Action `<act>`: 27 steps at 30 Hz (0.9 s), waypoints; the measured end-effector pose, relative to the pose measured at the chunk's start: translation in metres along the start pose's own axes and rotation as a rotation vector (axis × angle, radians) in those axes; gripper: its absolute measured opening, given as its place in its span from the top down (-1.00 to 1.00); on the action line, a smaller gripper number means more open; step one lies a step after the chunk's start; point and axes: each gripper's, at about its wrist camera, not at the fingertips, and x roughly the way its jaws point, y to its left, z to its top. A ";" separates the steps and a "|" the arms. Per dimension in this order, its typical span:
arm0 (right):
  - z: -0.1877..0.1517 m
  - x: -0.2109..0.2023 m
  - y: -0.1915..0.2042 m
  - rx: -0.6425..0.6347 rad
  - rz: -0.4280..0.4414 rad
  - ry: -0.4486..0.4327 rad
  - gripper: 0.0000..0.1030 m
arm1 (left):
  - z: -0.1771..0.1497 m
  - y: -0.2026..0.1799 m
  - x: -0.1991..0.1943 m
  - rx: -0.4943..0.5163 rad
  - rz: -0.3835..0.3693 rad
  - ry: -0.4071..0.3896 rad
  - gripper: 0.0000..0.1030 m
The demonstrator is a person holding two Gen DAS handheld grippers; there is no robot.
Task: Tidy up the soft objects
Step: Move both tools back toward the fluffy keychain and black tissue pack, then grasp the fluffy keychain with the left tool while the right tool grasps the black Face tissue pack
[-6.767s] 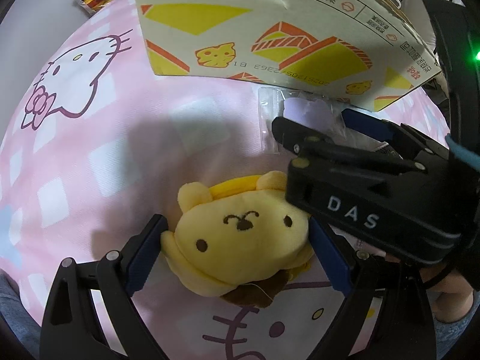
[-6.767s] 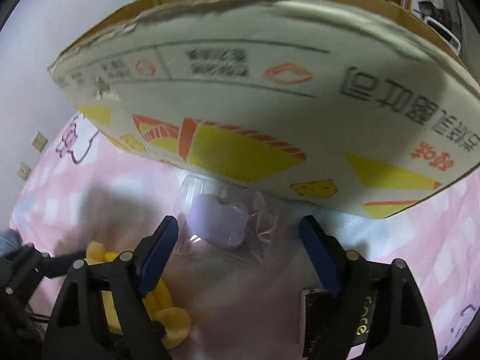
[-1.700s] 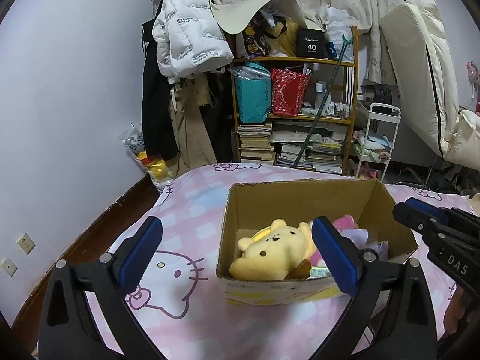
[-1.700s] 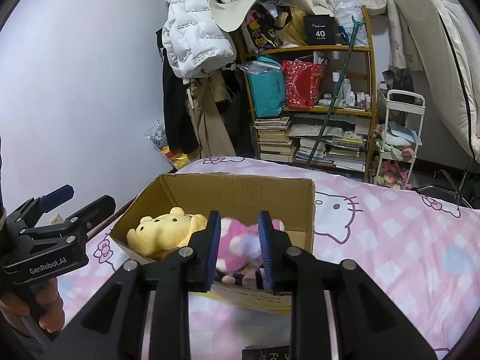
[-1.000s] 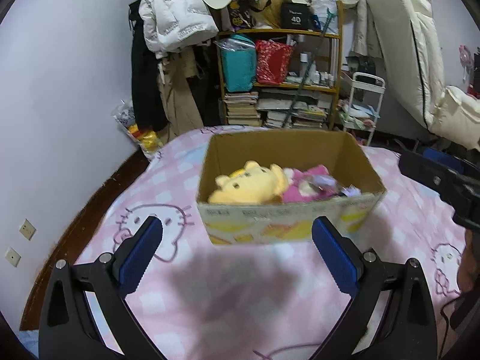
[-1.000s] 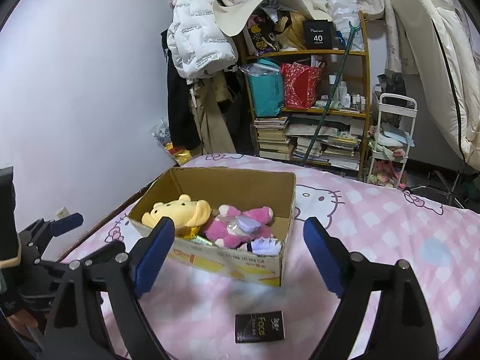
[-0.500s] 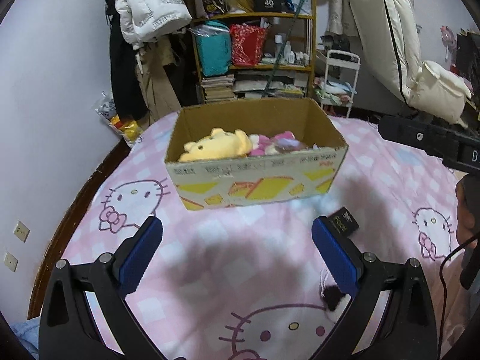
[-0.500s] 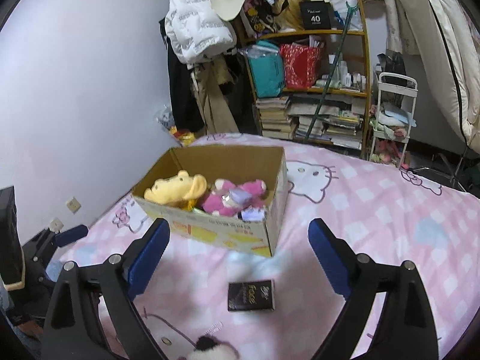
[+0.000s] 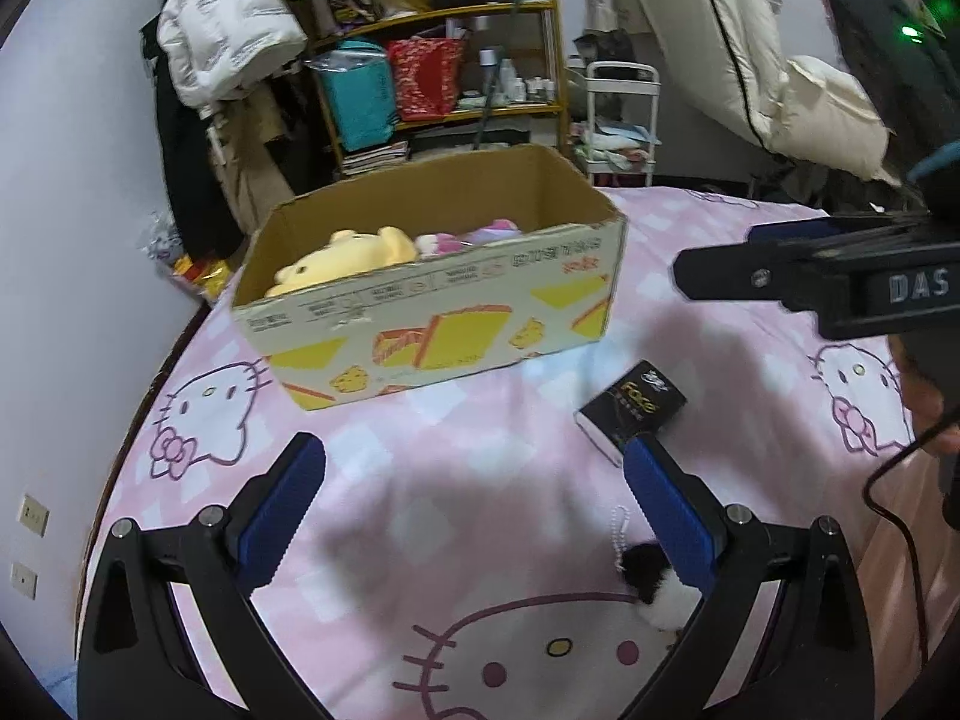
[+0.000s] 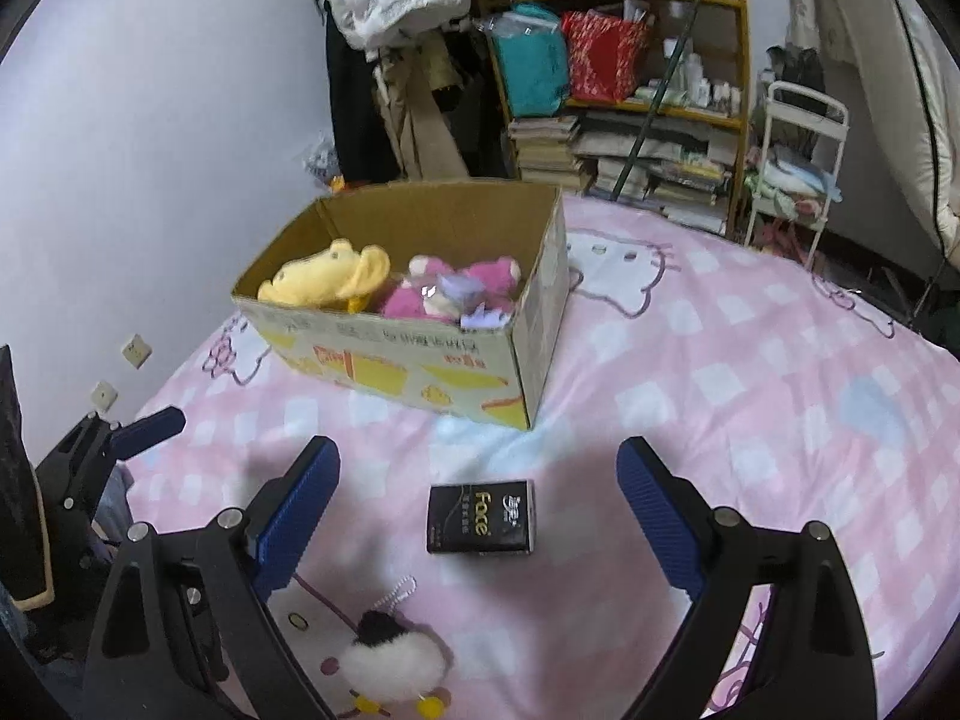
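A cardboard box point(image 9: 432, 312) point(image 10: 528, 312) stands on the pink bedspread and holds a yellow plush point(image 9: 342, 261) point(image 10: 327, 282), a pink plush point(image 10: 450, 291) and a small bagged lilac item point(image 10: 456, 287). A fluffy black-and-white keychain toy point(image 10: 390, 663) point(image 9: 657, 591) lies on the bedspread near me, by my right gripper's left finger. A black packet marked "face" point(image 10: 480, 517) point(image 9: 630, 411) lies in front of the box. My left gripper point(image 9: 474, 510) is open and empty above the bedspread. My right gripper point(image 10: 480, 510) is open and empty over the black packet.
A pink Hello Kitty bedspread point(image 10: 750, 396) covers the bed. Behind it stand a cluttered wooden shelf point(image 10: 630, 90), hanging coats point(image 10: 390, 12) and a white cart point(image 10: 792, 168). A bare wall point(image 10: 150, 150) runs along the left edge of the bed.
Both grippers have drawn back from the box and tilted downward, so the black packet and the fluffy keychain toy show larger and nearer. Both stay open and empty.
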 end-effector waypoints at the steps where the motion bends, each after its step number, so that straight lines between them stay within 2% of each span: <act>1: -0.001 0.004 0.000 -0.013 -0.003 0.014 -0.90 | -0.001 -0.003 0.002 0.008 -0.012 0.002 -0.91; 7: -0.007 0.029 0.001 -0.097 -0.014 0.101 -0.90 | -0.007 -0.016 0.013 0.043 -0.063 0.033 -0.91; 18: -0.019 0.068 -0.015 -0.091 0.023 0.219 -0.90 | -0.020 -0.037 0.041 0.089 -0.179 0.157 -0.91; 27: -0.027 0.088 -0.014 -0.111 0.053 0.280 -0.89 | -0.032 -0.057 0.059 0.153 -0.267 0.258 -0.91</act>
